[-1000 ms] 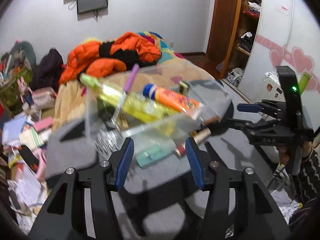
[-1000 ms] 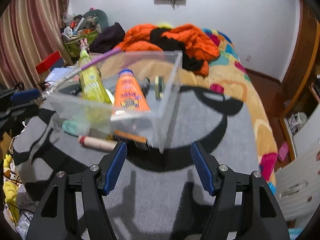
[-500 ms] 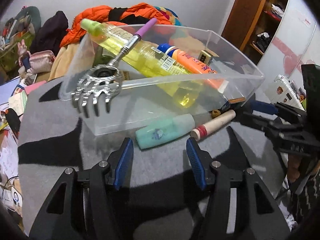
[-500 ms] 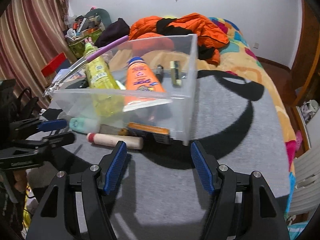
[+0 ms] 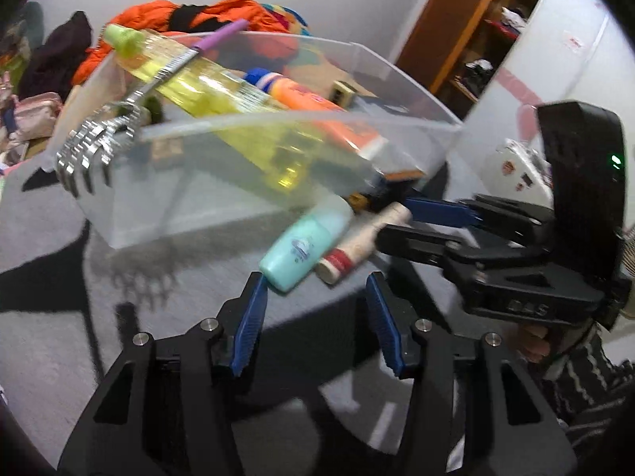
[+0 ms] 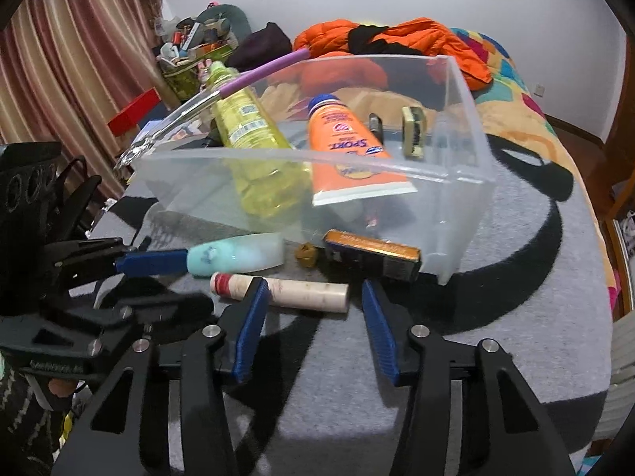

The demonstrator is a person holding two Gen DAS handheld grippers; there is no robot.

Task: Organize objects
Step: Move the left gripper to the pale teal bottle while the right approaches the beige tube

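Observation:
A clear plastic bin [image 6: 468, 166] sits on a grey rug and holds a yellow bottle [image 6: 254, 139], an orange sunscreen tube [image 6: 341, 146], a purple-handled metal claw tool [image 5: 99, 139] and small items. In front of the bin lie a teal bottle [image 5: 301, 250], a cream tube with a red band [image 6: 285, 287] and an orange-black box [image 6: 373, 256]. My left gripper [image 5: 313, 305] is open, its left fingertip at the teal bottle's end. My right gripper [image 6: 313, 309] is open, just before the cream tube. The left gripper also shows in the right wrist view [image 6: 151, 261].
The grey rug [image 6: 516, 317] lies on a bed with orange jackets [image 6: 397, 35] and a colourful quilt behind the bin. Clutter and a striped curtain [image 6: 79, 59] stand at the left. A wooden shelf [image 5: 476, 39] and white cabinet are at the right.
Both grippers have moved closer to the loose items in front of the bin. The left gripper now reaches the teal bottle, and the right gripper is at the cream tube. Both stay open.

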